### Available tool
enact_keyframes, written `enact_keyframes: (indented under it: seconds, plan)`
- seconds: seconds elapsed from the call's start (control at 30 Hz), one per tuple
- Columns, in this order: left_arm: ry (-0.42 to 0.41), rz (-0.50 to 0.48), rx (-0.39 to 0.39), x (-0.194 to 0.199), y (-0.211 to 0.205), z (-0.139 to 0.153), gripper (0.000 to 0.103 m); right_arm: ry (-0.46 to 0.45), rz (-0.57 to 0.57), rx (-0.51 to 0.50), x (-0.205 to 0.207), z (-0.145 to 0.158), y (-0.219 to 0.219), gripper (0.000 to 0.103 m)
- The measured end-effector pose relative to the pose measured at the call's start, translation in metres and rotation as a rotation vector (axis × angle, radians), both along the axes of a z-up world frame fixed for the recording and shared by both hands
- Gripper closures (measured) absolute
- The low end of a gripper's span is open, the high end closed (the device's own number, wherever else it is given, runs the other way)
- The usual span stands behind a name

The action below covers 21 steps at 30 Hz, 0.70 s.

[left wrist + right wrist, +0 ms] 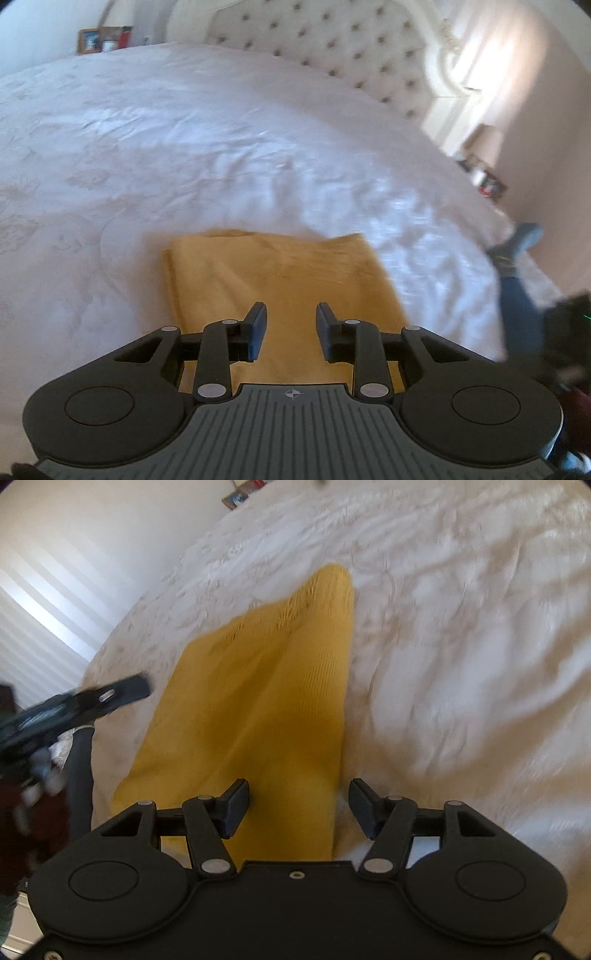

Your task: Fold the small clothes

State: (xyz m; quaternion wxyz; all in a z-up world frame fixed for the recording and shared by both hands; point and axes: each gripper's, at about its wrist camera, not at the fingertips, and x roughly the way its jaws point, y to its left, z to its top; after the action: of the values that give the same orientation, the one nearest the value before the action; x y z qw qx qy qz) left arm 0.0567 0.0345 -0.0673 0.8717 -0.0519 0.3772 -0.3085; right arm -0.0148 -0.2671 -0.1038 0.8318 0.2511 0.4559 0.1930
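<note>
Mustard-yellow knit garment [258, 709] lies flat on the white bedspread [184, 140] near your edge of the bed, folded into a long narrow shape in the right wrist view and showing as a squarish panel in the left one. Your left gripper [291, 330] hovers over the garment's near end with its jaws a little apart — nothing sits between the pads, and they do not press on the cloth. Your right gripper [297, 810] is held over the other end, jaws standing wider, with the garment's right edge running beneath the gap; the pads look clear of the fabric, though the blur makes it hard to be sure. In the right wrist view your left gripper appears at the left edge, off the side of the garment. A tufted headboard [332, 40] stands at the far end of the bed, and a leg in jeans [521, 299] shows beside the mattress.
</note>
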Motion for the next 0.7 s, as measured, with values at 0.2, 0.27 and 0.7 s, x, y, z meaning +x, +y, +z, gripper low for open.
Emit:
enact_keyframes:
  seconds: [0.2,0.27,0.7]
  plan:
    - [0.03,0.083,0.07,0.025,0.004,-0.029,0.075,0.014,0.014,-0.105,-0.009,0.003,0.012,0.084]
    - [0.032,0.104,0.087,0.026,0.011,-0.035,0.074,0.041,-0.008,-0.104,-0.012,0.002,0.009,0.084]
    - [-0.094,-0.014,0.152,-0.03,0.013,-0.011,0.072,-0.353,-0.04,-0.326,0.019,0.065,0.028,0.052]
